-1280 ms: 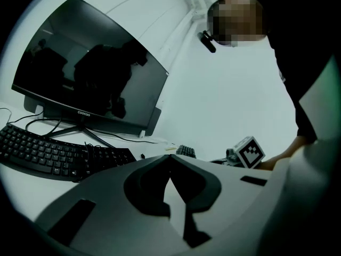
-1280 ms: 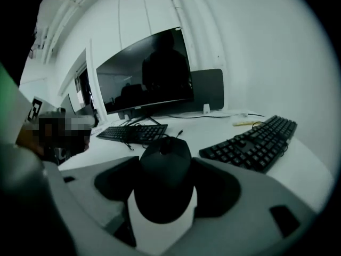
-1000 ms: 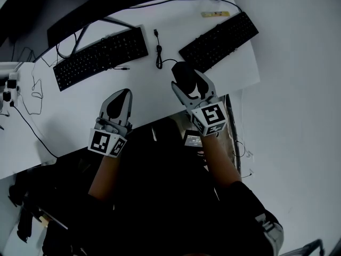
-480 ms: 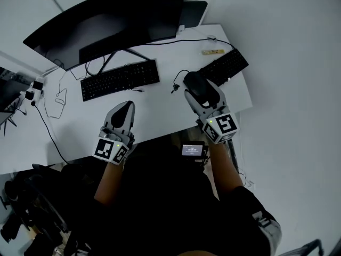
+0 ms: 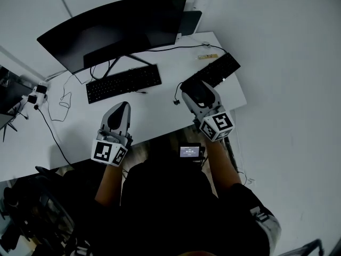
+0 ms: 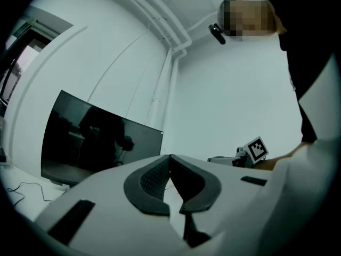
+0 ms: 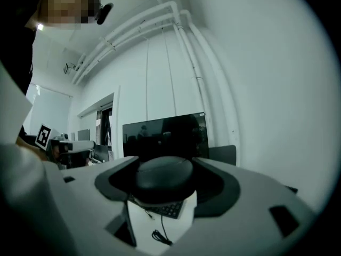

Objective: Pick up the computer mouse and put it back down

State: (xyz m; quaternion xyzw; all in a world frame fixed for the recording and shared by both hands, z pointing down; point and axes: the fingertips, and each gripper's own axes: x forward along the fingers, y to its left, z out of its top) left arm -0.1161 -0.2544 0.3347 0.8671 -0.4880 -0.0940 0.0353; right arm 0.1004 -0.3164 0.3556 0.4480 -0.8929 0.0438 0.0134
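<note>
The black computer mouse [image 5: 195,92] is off the white desk [image 5: 69,127], clamped between the jaws of my right gripper [image 5: 198,88]. In the right gripper view the mouse [image 7: 162,177] fills the gap between the dark pads [image 7: 213,185], and my right gripper [image 7: 165,165] is shut on it, pointing about level. Its cable [image 5: 176,98] hangs toward the desk. My left gripper [image 5: 121,109] hovers to the left, over the desk's near edge. In the left gripper view its tips [image 6: 170,159] meet with nothing between them.
A wide dark monitor [image 5: 114,28] stands at the back of the desk. One black keyboard [image 5: 123,82] lies in front of it and another [image 5: 213,71] lies angled at the right. Loose cables [image 5: 58,97] trail at the left. A small wooden piece [image 5: 208,56] lies near the right back edge.
Both grippers have risen well above the desk, the right one carrying the mouse. The desk now looks smaller and the monitor has come into view.
</note>
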